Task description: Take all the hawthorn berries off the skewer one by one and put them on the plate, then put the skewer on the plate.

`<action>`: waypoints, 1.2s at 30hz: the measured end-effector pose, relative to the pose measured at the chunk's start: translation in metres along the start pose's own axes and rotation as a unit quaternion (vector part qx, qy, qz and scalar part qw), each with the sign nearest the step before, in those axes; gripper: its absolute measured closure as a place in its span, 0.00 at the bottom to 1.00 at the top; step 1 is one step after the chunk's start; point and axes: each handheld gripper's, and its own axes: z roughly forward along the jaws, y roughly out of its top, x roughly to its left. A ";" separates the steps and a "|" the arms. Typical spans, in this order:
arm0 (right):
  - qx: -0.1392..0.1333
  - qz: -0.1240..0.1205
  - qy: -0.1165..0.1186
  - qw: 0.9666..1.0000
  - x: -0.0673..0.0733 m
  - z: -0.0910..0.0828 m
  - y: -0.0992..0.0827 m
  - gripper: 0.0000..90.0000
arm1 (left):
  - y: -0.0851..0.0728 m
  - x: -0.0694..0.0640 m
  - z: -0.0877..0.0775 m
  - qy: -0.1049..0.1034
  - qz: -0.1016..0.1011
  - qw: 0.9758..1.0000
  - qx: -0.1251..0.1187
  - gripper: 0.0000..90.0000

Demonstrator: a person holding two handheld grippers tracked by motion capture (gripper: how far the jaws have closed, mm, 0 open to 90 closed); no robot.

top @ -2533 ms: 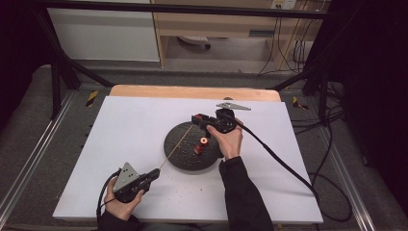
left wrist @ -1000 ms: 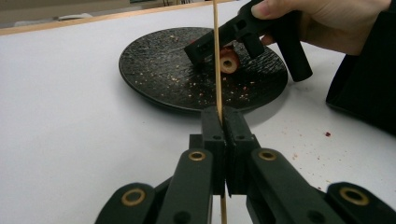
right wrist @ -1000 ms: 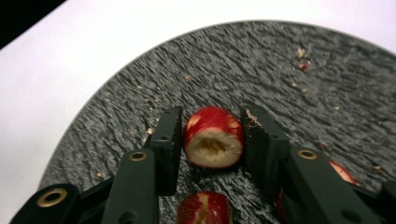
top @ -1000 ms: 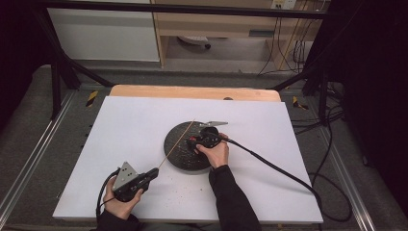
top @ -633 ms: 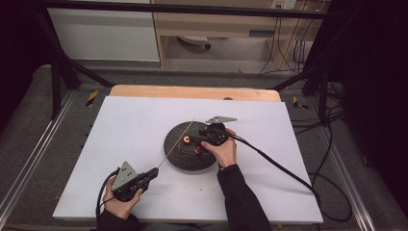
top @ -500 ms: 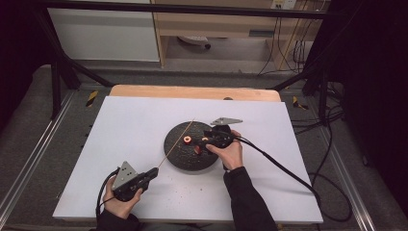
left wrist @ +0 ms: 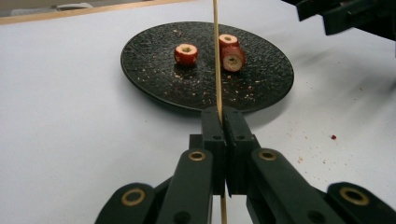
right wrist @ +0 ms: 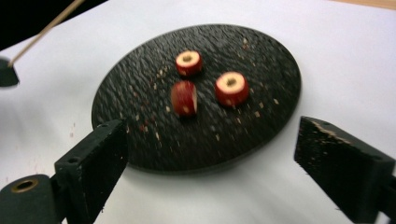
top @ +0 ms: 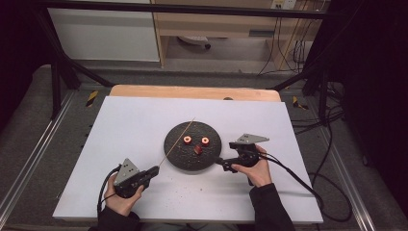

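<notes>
The right gripper [top: 222, 164] has pulled back off the black plate [top: 179, 155], jaws just swung wide apart with nothing between them. Three red fruit pieces [top: 197, 150] now sit on the plate. The left gripper [top: 155, 170] holds steady, jaws clamped on the wooden skewer [top: 177, 139], which slants over the plate's edge. White tabletop [top: 130, 125], crumbs scattered.

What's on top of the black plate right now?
Three red cored fruit pieces lie on the black plate, among scattered crumbs. The skewer, clamped in the left gripper, crosses above its left part. What lies beneath the pieces is covered.
</notes>
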 end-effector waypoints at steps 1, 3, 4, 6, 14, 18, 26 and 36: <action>-0.005 -0.010 -0.005 1.000 -0.002 -0.003 -0.004 0.10 | 0.001 0.000 0.000 0.001 -0.001 1.000 0.000 0.98; -0.004 -0.017 -0.008 1.000 -0.005 -0.010 -0.012 0.09 | 0.003 0.000 0.002 0.001 -0.003 1.000 0.001 0.98; -0.004 -0.018 -0.010 1.000 -0.007 -0.013 -0.016 0.08 | 0.004 0.000 0.002 0.002 -0.001 1.000 0.001 0.98; -0.007 -0.014 -0.013 1.000 -0.011 -0.020 -0.023 0.07 | 0.007 0.000 0.004 0.001 -0.003 1.000 0.003 0.98; -0.004 0.000 -0.032 0.999 -0.023 -0.045 -0.045 0.03 | 0.023 0.001 0.015 0.000 0.004 1.000 0.018 0.98; -0.004 0.002 -0.038 0.999 -0.026 -0.051 -0.052 0.02 | 0.030 0.003 0.020 0.005 0.002 1.000 0.021 0.98; 0.003 0.000 -0.041 0.999 -0.029 -0.056 -0.060 0.01 | 0.042 0.004 0.034 0.013 -0.003 0.999 0.029 0.98; 0.016 -0.004 -0.044 0.999 -0.028 -0.055 -0.067 0.01 | 0.051 -0.004 0.066 0.016 -0.001 0.999 0.049 0.98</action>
